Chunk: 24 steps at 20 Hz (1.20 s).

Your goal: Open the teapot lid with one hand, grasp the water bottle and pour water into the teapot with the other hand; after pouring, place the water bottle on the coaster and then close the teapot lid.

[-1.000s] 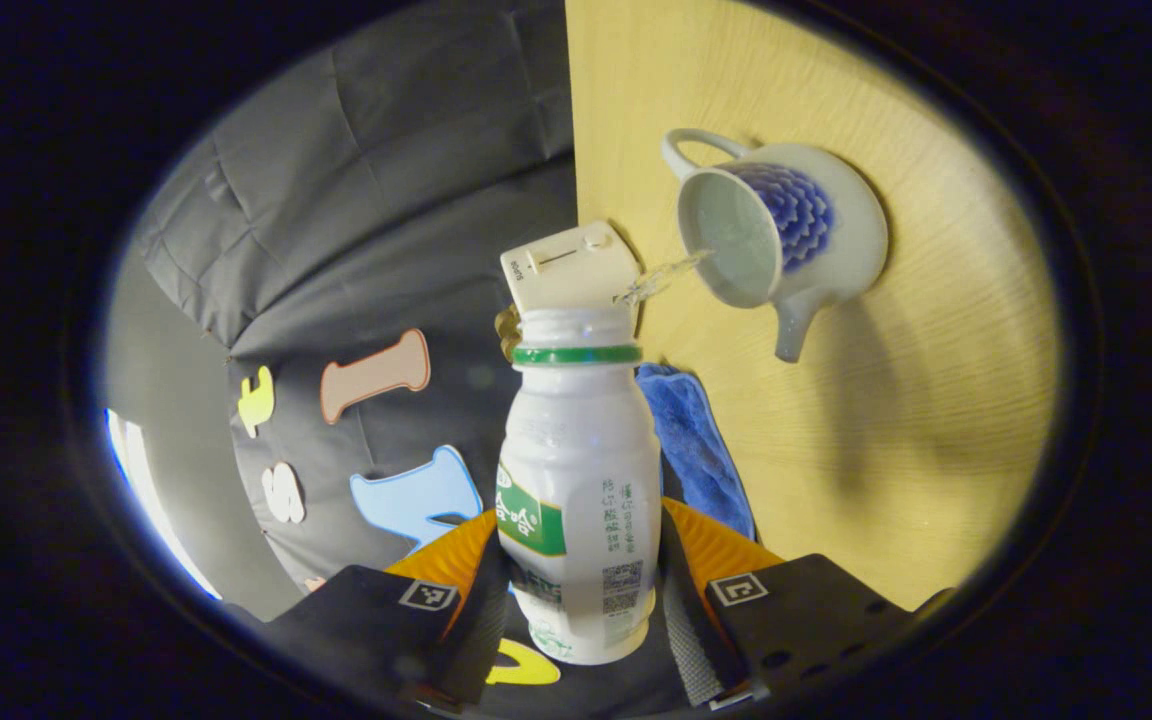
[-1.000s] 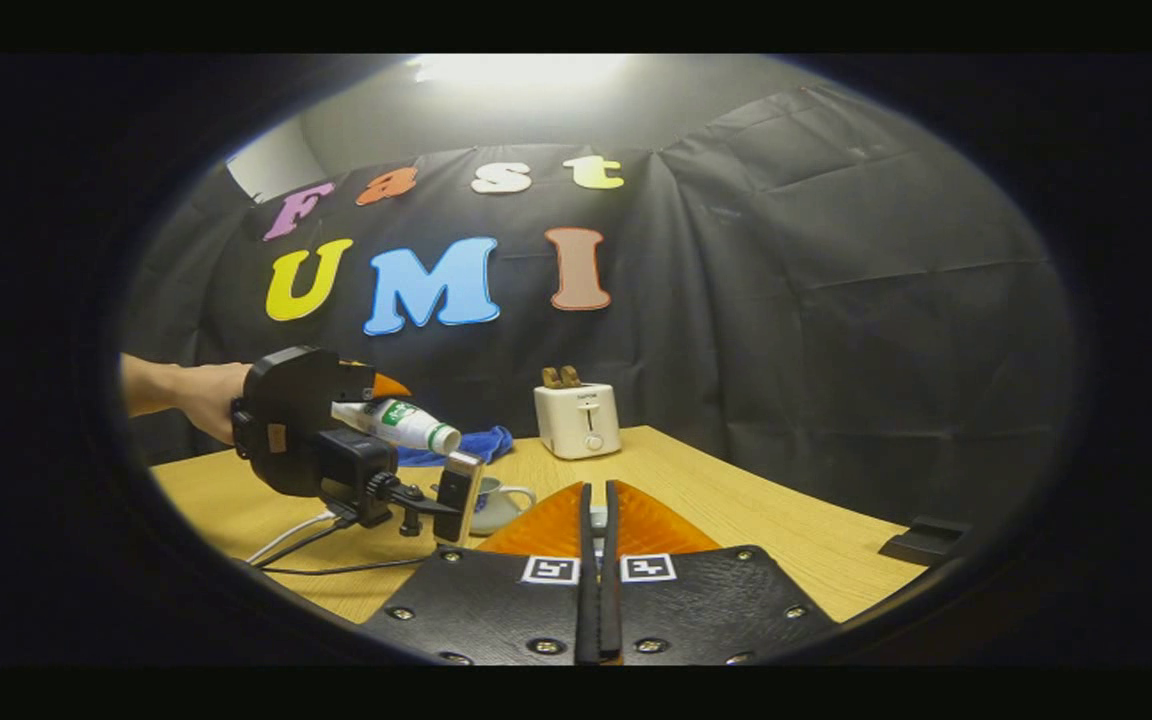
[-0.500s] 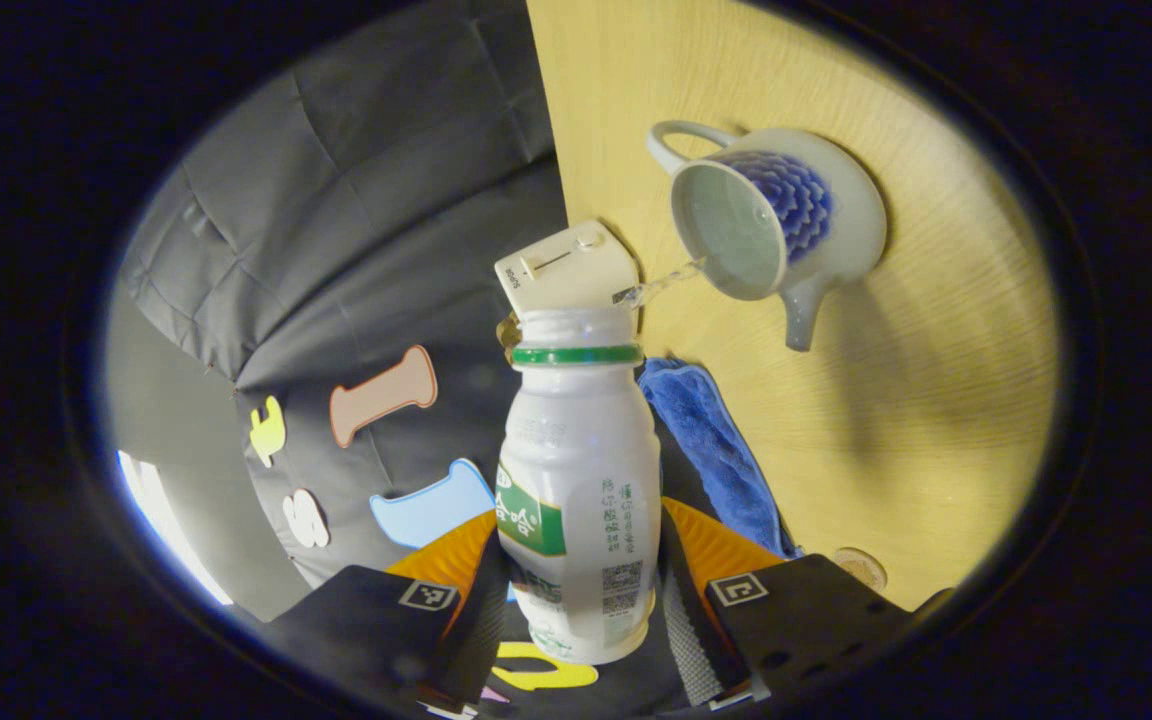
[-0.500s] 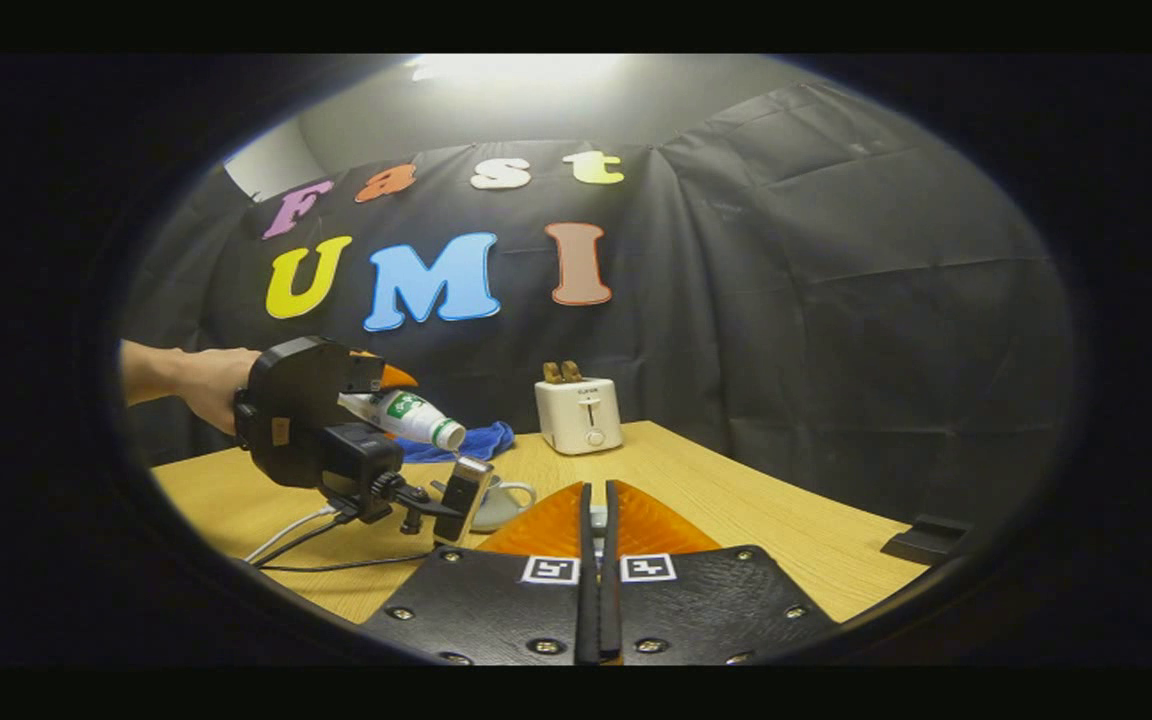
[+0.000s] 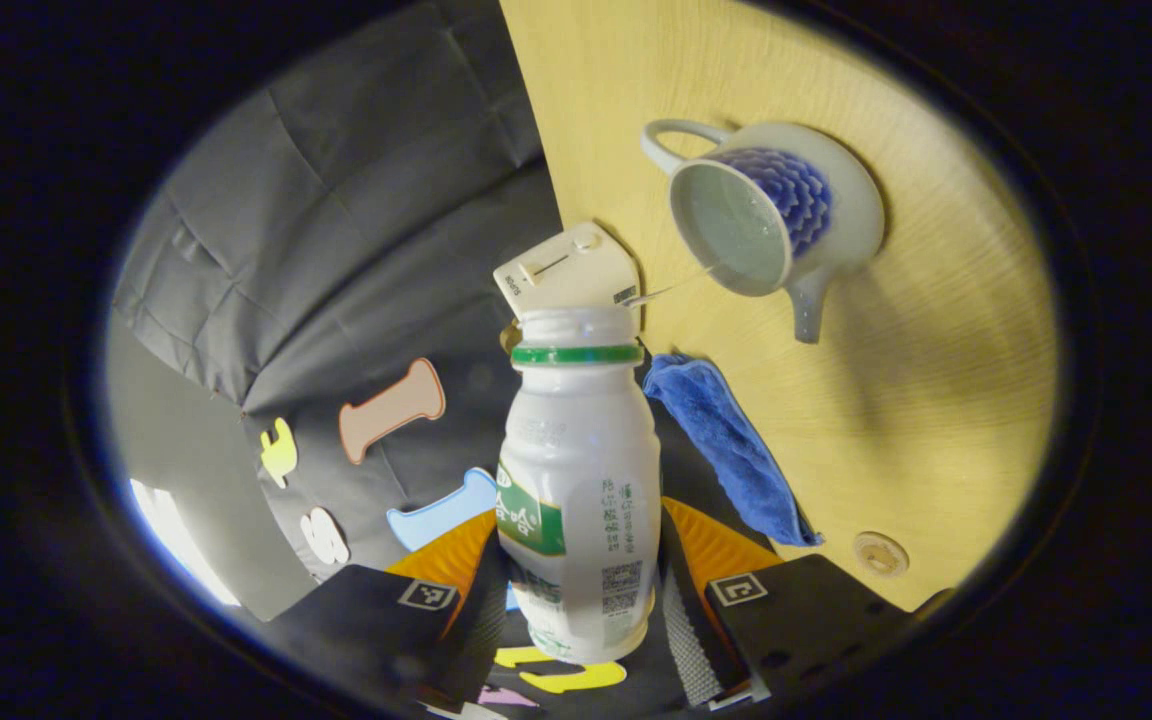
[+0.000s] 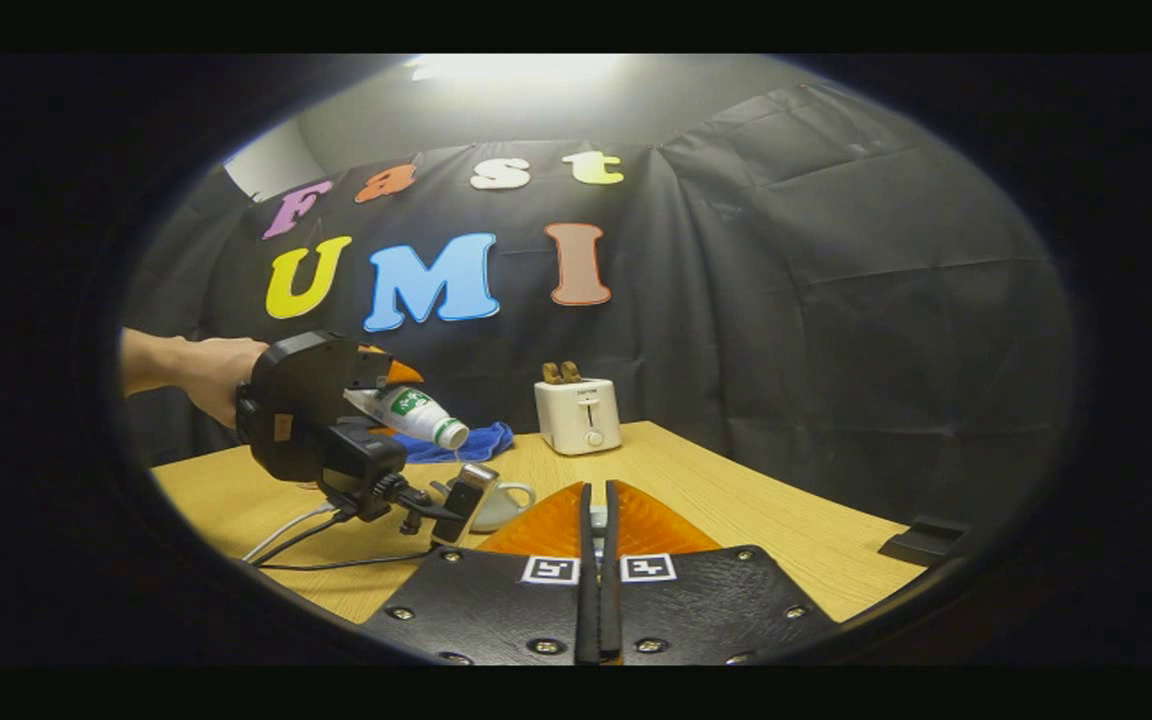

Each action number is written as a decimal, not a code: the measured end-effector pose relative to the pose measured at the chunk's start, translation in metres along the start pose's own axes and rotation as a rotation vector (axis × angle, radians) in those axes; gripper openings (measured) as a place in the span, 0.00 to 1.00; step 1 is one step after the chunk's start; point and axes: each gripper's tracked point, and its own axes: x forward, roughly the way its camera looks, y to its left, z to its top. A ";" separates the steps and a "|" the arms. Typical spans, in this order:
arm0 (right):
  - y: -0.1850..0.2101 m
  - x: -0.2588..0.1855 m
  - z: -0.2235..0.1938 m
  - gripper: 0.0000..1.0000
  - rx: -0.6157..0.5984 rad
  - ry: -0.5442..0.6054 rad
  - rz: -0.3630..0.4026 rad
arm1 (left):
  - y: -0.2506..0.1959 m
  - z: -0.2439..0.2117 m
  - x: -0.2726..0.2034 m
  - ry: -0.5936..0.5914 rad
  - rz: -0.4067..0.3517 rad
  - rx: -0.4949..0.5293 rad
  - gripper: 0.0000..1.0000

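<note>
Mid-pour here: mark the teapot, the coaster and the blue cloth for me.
White ceramic teapot with blue pattern (image 5: 841, 215), left gripper view, outer wall.
Small round tan coaster (image 5: 880, 553), left gripper view, its centre.
Blue cloth (image 5: 726, 445), left gripper view, mid-fold.

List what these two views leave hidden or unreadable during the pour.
- Water left in the water bottle: left gripper view, opaque wall.
- Teapot: right gripper view, mostly behind the left gripper and its camera mount.
- Teapot lid: right gripper jaws are closed; anything between them is too thin to make out.
- Coaster: left gripper view, small near the edge.
</note>
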 end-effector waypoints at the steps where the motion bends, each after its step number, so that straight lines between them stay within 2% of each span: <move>1: 0.000 0.000 0.000 0.01 0.002 0.001 0.001 | 0.001 -0.001 0.000 0.001 -0.002 0.007 0.82; 6: 0.000 0.000 -0.001 0.01 0.001 0.006 0.001 | 0.004 -0.002 0.002 -0.008 0.014 0.026 0.82; 7: 0.000 0.001 -0.002 0.01 0.001 0.006 0.000 | 0.003 -0.002 0.003 -0.010 0.012 0.020 0.72; 10: 0.002 0.000 -0.001 0.01 0.008 0.009 0.006 | 0.001 -0.003 0.002 -0.006 0.006 0.018 0.82; 13: 0.002 0.000 -0.003 0.01 0.009 0.011 0.011 | 0.001 0.002 0.001 -0.026 -0.003 0.025 0.82; 14: 0.002 0.001 -0.003 0.01 0.011 0.014 0.013 | -0.001 0.005 0.000 -0.039 -0.006 0.010 0.77; 15: 0.002 0.000 -0.004 0.01 0.016 0.016 0.015 | -0.003 0.007 0.001 -0.055 -0.012 -0.017 0.76; 16: 0.001 0.000 -0.003 0.01 0.020 0.014 0.013 | -0.007 0.011 0.001 -0.069 -0.021 -0.051 0.82; 17: 0.000 0.000 -0.002 0.01 0.022 0.010 0.013 | -0.009 0.014 0.002 -0.084 -0.024 -0.082 0.76; 18: 0.000 0.000 0.000 0.01 0.020 0.006 0.012 | -0.012 0.017 0.002 -0.094 -0.029 -0.113 0.76; 19: -0.001 -0.001 0.001 0.01 0.017 0.001 0.012 | -0.014 0.019 0.001 -0.105 -0.031 -0.144 0.82; 20: 0.001 -0.002 0.003 0.01 0.018 -0.002 0.016 | -0.016 0.021 0.002 -0.123 -0.029 -0.178 0.76; 21: 0.003 -0.003 0.004 0.01 0.028 0.003 0.030 | -0.018 0.023 0.002 -0.134 -0.026 -0.212 0.82; 22: 0.007 -0.004 0.005 0.01 0.042 0.006 0.045 | -0.019 0.025 0.002 -0.146 -0.020 -0.252 0.76; 23: 0.009 -0.006 0.008 0.01 0.053 0.001 0.056 | -0.021 0.022 0.002 -0.145 -0.015 -0.295 0.76; 24: 0.009 -0.006 0.012 0.01 0.054 -0.006 0.060 | -0.022 0.021 0.002 -0.152 -0.008 -0.350 0.82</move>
